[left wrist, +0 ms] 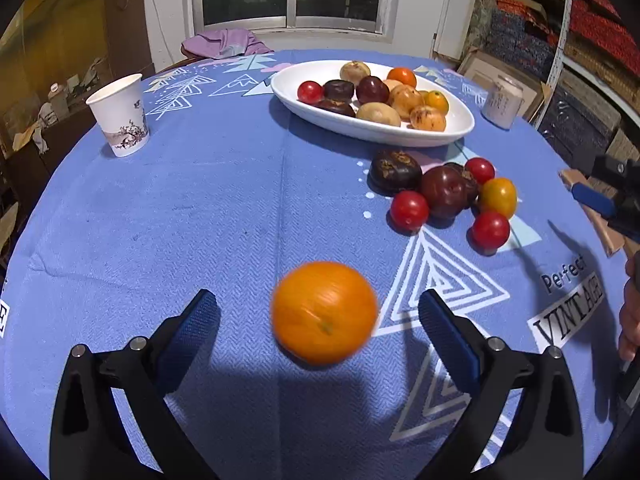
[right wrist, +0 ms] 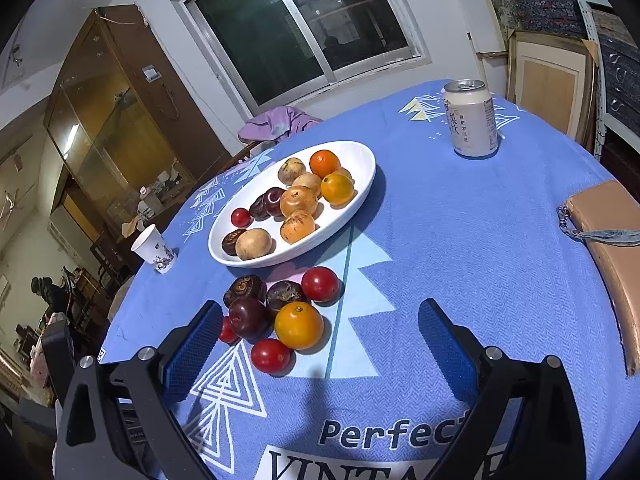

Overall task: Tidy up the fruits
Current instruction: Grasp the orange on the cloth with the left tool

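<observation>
Left wrist view
Left gripper (left wrist: 319,320): jaws spread wide, released, gripping nothing.
Orange (left wrist: 324,312): blurred, between the two fingers and clear of both, on the tablecloth (left wrist: 180,208) toward its near edge.
Open room: bare cloth runs from the orange to the paper cup (left wrist: 119,115) near the left edge.
Loose fruits (left wrist: 444,194): a touching cluster toward the right edge, just before the white oval dish (left wrist: 460,130) of fruit at the far side.
Right edge: a wooden board (left wrist: 592,212); the right gripper (left wrist: 616,196) above it, jaws too cropped to tell here.

Right wrist view
Right gripper (right wrist: 320,336): jaws released, wide apart, holding nothing.
Loose fruits (right wrist: 280,316): near the left finger, which hides part of one red fruit.
Open room: bare cloth before the right finger.
Drink can (right wrist: 471,119): upright near the far edge.
Room: window (right wrist: 304,28), wooden cabinet (right wrist: 120,112).
</observation>
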The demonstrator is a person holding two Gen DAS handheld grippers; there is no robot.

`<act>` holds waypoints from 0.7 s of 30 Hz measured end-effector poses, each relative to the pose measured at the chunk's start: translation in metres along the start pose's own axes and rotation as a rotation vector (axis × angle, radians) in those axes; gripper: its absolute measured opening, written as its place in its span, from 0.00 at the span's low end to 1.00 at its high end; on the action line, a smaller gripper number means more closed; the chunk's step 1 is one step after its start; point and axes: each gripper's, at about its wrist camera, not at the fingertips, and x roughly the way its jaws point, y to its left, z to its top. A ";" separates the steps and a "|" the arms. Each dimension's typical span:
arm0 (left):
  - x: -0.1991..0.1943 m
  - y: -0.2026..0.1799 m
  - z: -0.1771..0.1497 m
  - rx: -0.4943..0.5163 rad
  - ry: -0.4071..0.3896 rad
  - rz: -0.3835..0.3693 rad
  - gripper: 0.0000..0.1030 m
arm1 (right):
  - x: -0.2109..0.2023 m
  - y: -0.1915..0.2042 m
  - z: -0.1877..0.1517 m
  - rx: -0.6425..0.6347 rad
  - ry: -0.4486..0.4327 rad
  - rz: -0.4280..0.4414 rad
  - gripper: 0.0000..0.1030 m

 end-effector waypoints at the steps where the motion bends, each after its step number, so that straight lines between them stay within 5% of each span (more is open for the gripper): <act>1: 0.001 -0.001 0.000 0.004 0.005 -0.014 0.96 | 0.000 0.000 0.000 -0.002 0.002 -0.001 0.96; 17: -0.023 -0.006 -0.004 0.014 -0.072 -0.028 0.96 | 0.006 0.012 -0.006 -0.070 0.034 -0.016 0.96; 18: -0.023 -0.006 -0.004 0.011 -0.072 -0.027 0.89 | 0.006 0.013 -0.006 -0.073 0.034 -0.018 0.96; 19: -0.020 -0.004 -0.004 0.004 -0.059 -0.039 0.69 | 0.006 0.013 -0.005 -0.075 0.035 -0.018 0.96; 21: -0.012 -0.002 -0.003 -0.012 -0.029 -0.050 0.54 | 0.007 0.014 -0.006 -0.079 0.038 -0.021 0.96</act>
